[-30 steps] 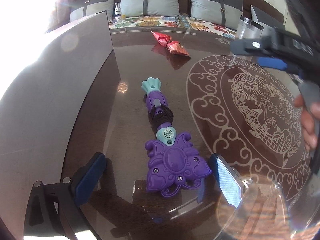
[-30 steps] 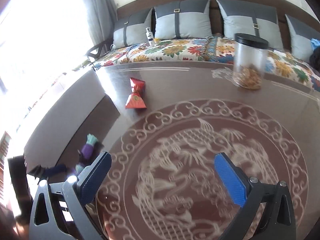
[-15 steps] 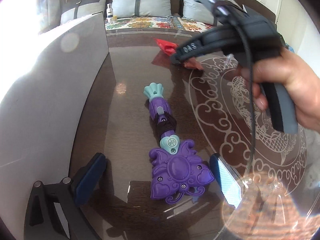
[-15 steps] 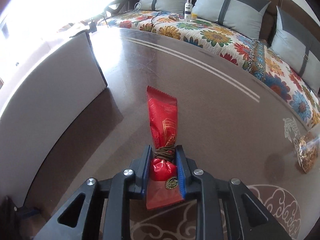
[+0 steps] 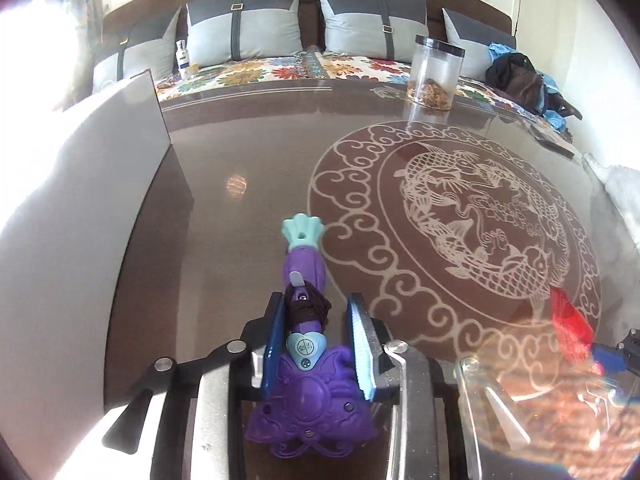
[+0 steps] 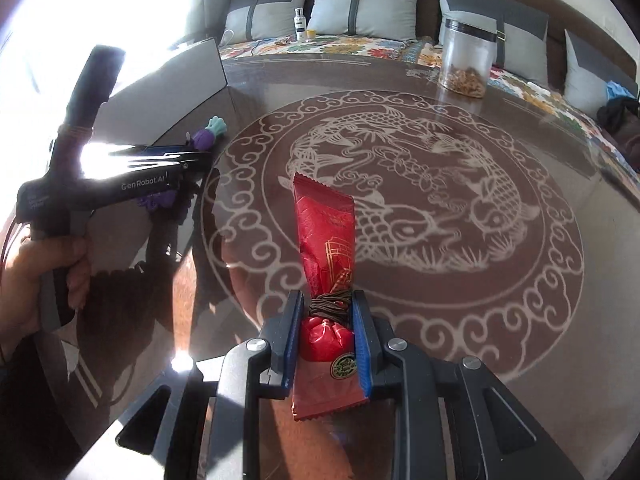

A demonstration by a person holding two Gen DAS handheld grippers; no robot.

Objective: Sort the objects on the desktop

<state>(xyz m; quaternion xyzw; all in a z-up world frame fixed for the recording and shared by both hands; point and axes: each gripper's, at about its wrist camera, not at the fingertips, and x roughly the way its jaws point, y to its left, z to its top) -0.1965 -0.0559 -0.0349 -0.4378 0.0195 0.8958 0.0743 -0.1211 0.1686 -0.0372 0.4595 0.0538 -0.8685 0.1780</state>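
The left gripper (image 5: 316, 340) has just closed on the purple plastic toy wand (image 5: 306, 360). The right gripper (image 6: 326, 336), clamping the red foil packet (image 6: 326, 240), has left the table's far edge; both await sorting.

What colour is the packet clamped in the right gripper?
Red with gold line printing, tied with brown cord: the packet in the right gripper, clearest in the right wrist view.

A home living room: a long sofa (image 5: 304, 68) with grey cushions (image 5: 244, 26) and a floral cover runs behind a glossy fish-engraved table (image 5: 460, 216)
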